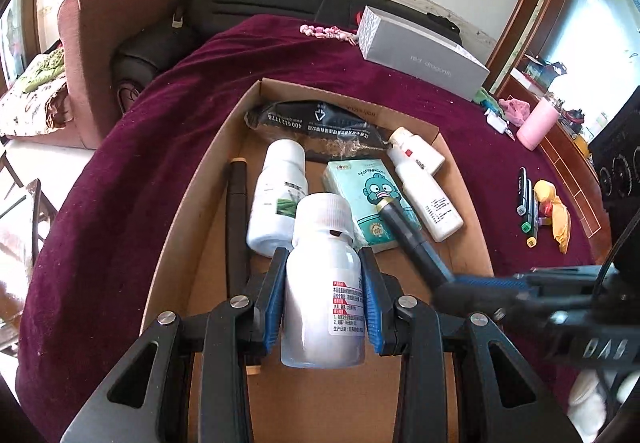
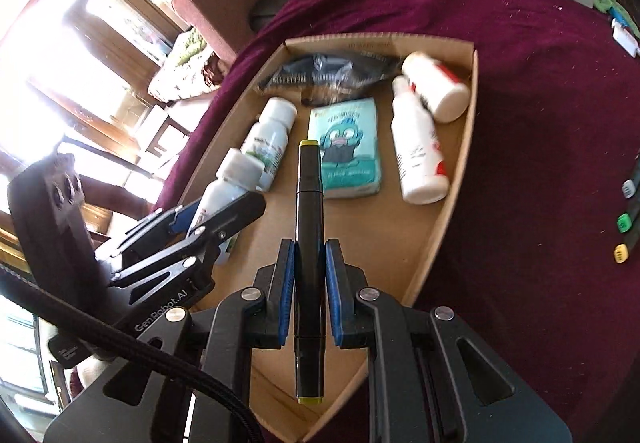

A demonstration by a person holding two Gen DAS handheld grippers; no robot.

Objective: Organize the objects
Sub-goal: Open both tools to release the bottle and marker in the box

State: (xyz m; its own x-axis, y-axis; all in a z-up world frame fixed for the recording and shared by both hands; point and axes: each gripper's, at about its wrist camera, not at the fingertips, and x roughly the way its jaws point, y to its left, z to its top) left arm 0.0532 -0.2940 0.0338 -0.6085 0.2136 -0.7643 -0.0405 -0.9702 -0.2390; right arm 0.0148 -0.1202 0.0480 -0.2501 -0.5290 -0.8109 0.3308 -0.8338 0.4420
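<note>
On the maroon cloth [image 1: 168, 147] sits the cardboard tray [image 1: 192, 179], already partly filled: a black pouch [image 1: 312, 123] at the far end, white bottles [image 1: 278, 195] left and right, a tissue pack [image 1: 368, 195] between them. Over its near half, the left gripper [image 1: 324, 283] pinches a white pill bottle [image 1: 320, 275] and the right gripper [image 2: 310, 275] pinches a black marker [image 2: 308, 223]; neither is set down yet. Several markers [image 1: 526, 203] and a yellow thing [image 1: 556, 215] lie outside to the right, apparently still to be gathered.

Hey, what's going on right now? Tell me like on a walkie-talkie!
Left gripper shut on white bottle. Right gripper shut on black marker. Both over cardboard box. Box crowded.
</note>
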